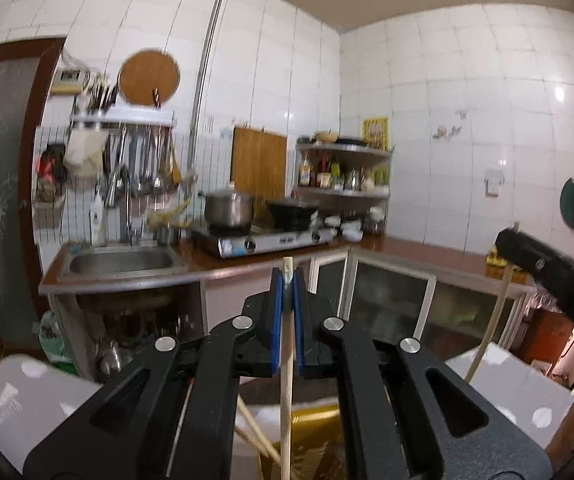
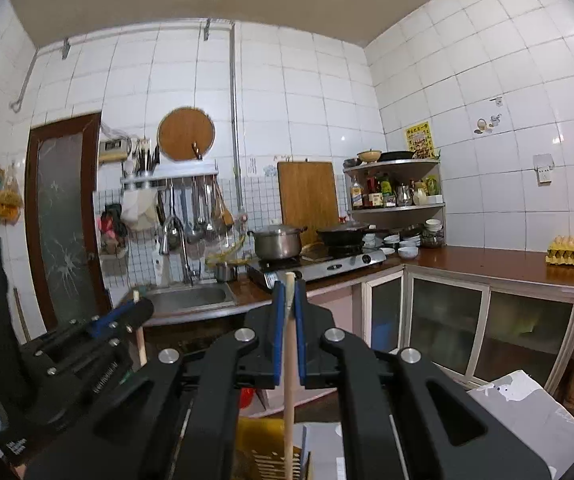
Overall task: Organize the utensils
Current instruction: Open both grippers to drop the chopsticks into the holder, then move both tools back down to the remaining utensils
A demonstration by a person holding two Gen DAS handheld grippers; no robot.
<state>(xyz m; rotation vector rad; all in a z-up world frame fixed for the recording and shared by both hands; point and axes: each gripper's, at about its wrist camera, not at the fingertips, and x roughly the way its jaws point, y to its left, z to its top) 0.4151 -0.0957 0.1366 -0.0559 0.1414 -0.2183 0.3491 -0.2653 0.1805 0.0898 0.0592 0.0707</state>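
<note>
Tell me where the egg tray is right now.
In the right wrist view, the yellow egg tray sits far right on the brown countertop, against the tiled wall above the glass-door cabinets.

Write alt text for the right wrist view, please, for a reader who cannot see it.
The right gripper is shut on an upright wooden chopstick. At the left, the left gripper holds another. Behind them is a white-tiled kitchen with a sink and a pot on a stove.
</note>
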